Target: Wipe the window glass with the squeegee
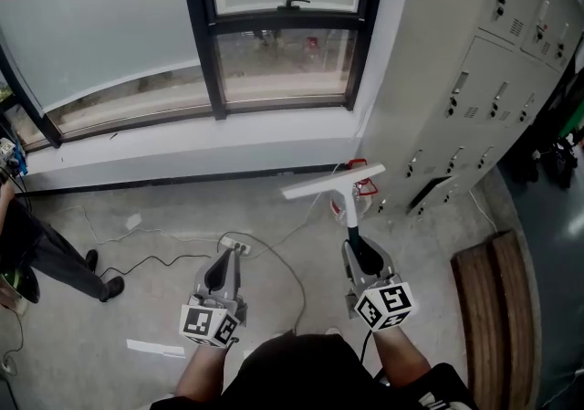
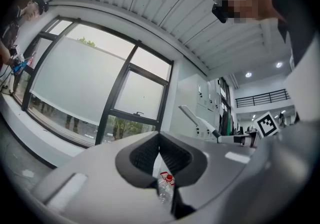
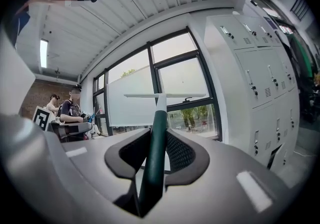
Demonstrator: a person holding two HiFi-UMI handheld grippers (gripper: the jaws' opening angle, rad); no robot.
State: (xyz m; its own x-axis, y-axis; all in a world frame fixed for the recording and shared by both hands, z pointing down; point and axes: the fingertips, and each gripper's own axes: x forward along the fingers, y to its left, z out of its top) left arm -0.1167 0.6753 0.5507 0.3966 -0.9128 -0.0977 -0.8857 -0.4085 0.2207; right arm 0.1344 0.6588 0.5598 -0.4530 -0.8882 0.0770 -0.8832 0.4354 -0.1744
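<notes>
On the floor point(image 1: 182, 216) in front of the window point(image 1: 283, 59), a person stands with a gripper in each hand. The right gripper point(image 1: 358, 251) is shut tight on the dark green handle of the squeegee point(image 1: 338, 183). The squeegee points up and away from the person, with its white blade lying flat across the top. It is out in the air, well apart from the glass. The left gripper point(image 1: 227, 260) has its jaws together and holds nothing.

I think the wiping has not begun. The tool is in hand and ready, but it is too far back to reach. Next, the person needs to step closer and lift the right gripper. Then the whole blade should go flat on one pane and be pulled along in a straight line. If the blade is tipped, only one end will touch and it may leave streaks.

A few things are around. Tall grey lockers point(image 1: 474, 70) stand on the right, close to the window. A bottle point(image 2: 164, 184) with a red cap shows past the left gripper's jaws, farther off and not held. A black cable point(image 1: 137, 264) and a power strip point(image 1: 235, 245) lie on the floor between the person and the window, so feet could catch on them. Another person point(image 1: 64, 267) stands at the left. A low wall point(image 1: 228, 148) sits under the window, so the arm must reach over it. Dark bars point(image 1: 203, 25) split the panes, and the blade would bump them.
</notes>
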